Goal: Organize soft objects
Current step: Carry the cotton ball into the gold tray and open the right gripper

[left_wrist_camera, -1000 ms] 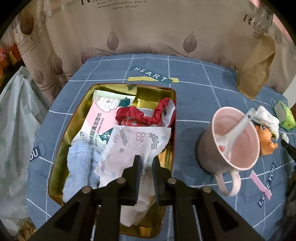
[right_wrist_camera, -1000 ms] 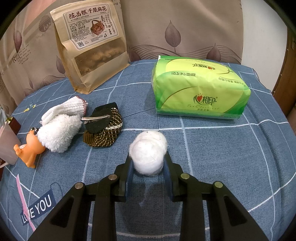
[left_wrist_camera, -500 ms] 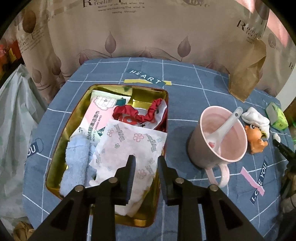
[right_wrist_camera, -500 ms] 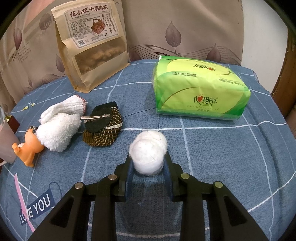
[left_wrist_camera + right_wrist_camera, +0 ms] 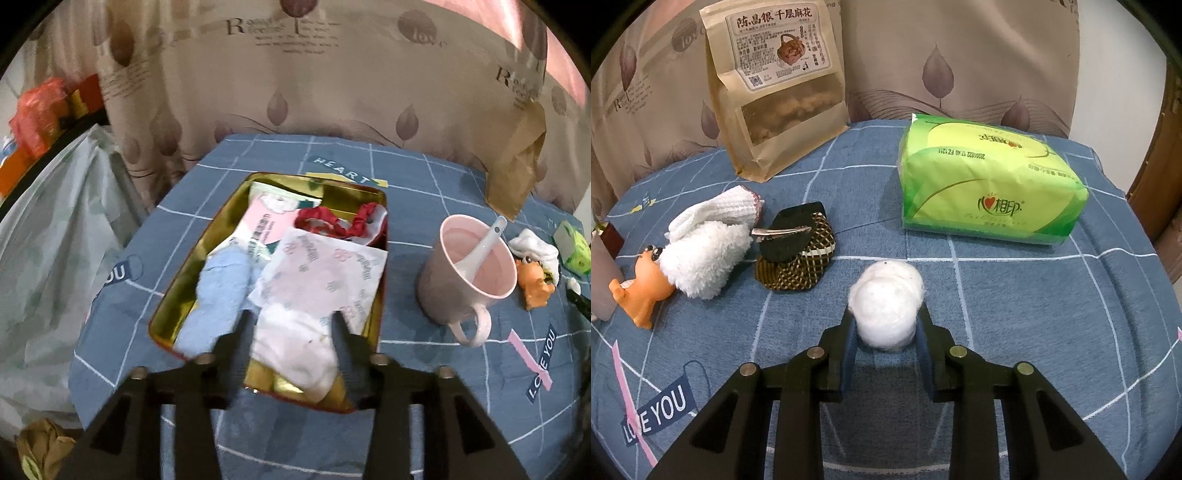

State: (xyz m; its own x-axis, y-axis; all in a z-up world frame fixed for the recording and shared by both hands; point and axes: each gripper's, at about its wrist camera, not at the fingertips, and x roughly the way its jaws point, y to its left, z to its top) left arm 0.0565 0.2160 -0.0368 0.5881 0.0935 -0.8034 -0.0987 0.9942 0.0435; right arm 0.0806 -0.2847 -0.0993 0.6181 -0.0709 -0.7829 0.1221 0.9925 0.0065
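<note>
A gold tin tray [image 5: 173,291] holds a blue cloth [image 5: 218,295], a pink wipes pack [image 5: 264,229], a red scrunchie [image 5: 332,221] and a floral white tissue sheet [image 5: 317,273]. My left gripper [image 5: 291,325] is open and empty above the tray's near end. My right gripper [image 5: 885,317] is shut on a white cotton ball [image 5: 886,302] just above the blue tablecloth. A fluffy white cloth [image 5: 705,258], a white knit sock [image 5: 720,210] and a brown checked pouch with a hair clip [image 5: 796,254] lie to its left.
A pink mug [image 5: 469,277] with a white spoon stands right of the tray. An orange toy [image 5: 639,291], a brown snack bag [image 5: 775,88] and a green tissue pack [image 5: 986,188] are on the table. A plastic bag [image 5: 44,258] hangs off the left edge.
My left gripper has opened wide, let go of the floral tissue sheet in the tray, and pulled back and up. The right gripper has stayed shut on the cotton ball.
</note>
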